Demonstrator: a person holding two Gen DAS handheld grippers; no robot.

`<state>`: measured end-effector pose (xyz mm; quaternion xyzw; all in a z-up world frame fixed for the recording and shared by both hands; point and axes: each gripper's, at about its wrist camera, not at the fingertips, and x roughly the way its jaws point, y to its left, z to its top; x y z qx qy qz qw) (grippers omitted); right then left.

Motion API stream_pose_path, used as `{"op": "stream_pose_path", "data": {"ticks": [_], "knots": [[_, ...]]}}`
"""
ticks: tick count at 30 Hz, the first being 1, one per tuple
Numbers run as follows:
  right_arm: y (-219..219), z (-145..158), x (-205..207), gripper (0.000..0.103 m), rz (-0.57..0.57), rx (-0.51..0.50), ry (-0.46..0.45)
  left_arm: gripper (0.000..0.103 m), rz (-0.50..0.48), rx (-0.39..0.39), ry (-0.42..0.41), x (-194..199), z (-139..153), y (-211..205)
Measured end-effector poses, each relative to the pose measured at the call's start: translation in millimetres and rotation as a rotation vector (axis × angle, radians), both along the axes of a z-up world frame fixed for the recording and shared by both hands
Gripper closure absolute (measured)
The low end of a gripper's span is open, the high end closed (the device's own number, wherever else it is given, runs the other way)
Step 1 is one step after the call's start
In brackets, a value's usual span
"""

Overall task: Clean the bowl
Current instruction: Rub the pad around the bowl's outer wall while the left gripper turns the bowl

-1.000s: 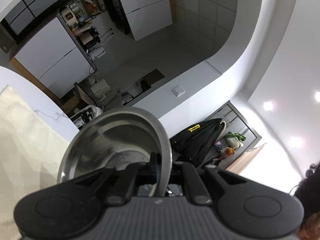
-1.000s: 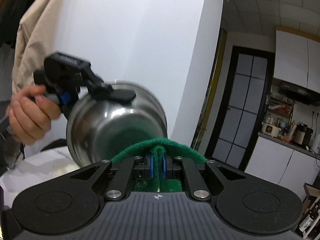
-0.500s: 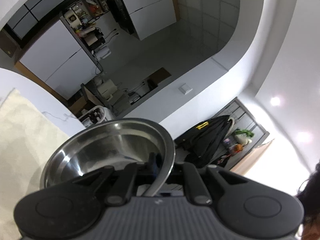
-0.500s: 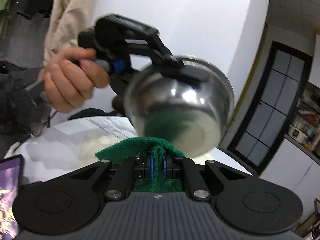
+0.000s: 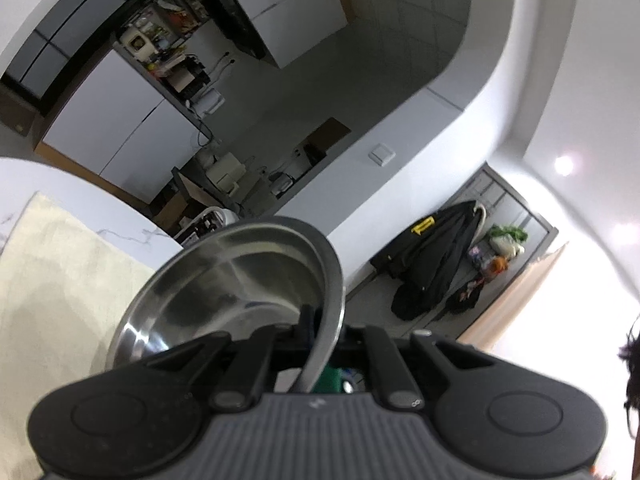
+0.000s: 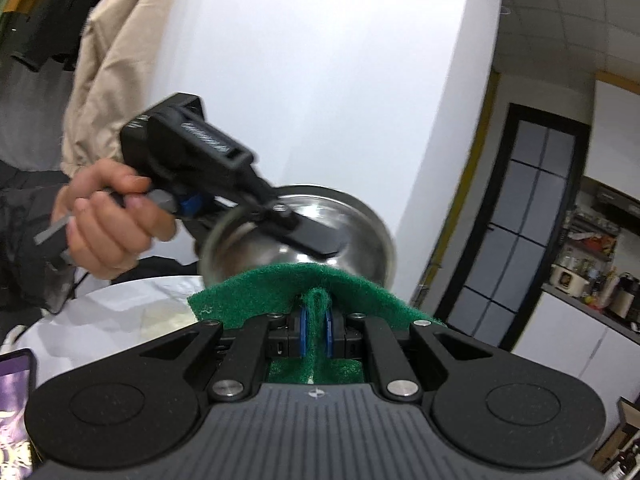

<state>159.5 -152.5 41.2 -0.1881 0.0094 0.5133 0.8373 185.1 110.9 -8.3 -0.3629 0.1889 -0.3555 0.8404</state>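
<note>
Left wrist: the left gripper (image 5: 324,328) has its jaws clamped on the rim of the steel bowl (image 5: 224,292), held tilted in the air above the white counter (image 5: 60,184).

Right wrist: the right gripper (image 6: 315,330) pinches a green pad (image 6: 280,288) just beside the bowl (image 6: 360,236); a hand (image 6: 104,220) holds the left gripper (image 6: 296,228).

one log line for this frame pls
left gripper: shut on steel bowl rim | right gripper: shut on green scouring pad | bowl held above table
</note>
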Motion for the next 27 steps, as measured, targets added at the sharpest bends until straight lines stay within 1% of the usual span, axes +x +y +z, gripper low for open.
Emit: {"op": "stream_pose_path", "data": {"ticks": [7, 10, 14, 17, 22, 27], "knots": [[-3.0, 0.8, 13.0, 0.094, -0.112, -0.019, -0.029, 0.098, -0.043, 0.028, -0.041, -7.4, 5.9, -9.3], [-1.6, -0.2, 17.3, 0.094, -0.145, -0.033, -0.033, 0.098, -0.049, 0.014, -0.044, -8.8, 5.2, -9.8], [4.6, -4.8, 19.3, 0.094, -0.157, -0.085, -0.039, 0.098, -0.038, -0.007, -0.044, -8.5, 3.6, -11.0], [11.3, -9.8, 18.7, 0.094, -0.147, -0.130, -0.040, 0.098, -0.028, -0.012, -0.036, -7.8, 1.9, -11.8], [24.6, -16.5, 12.5, 0.094, -0.082, -0.207, -0.023, 0.098, -0.014, -0.017, -0.029, -6.9, 2.7, -11.6], [33.7, -19.7, 2.3, 0.094, -0.005, -0.243, -0.008, 0.097, -0.004, -0.002, -0.018, -6.2, 2.0, -12.0]]}}
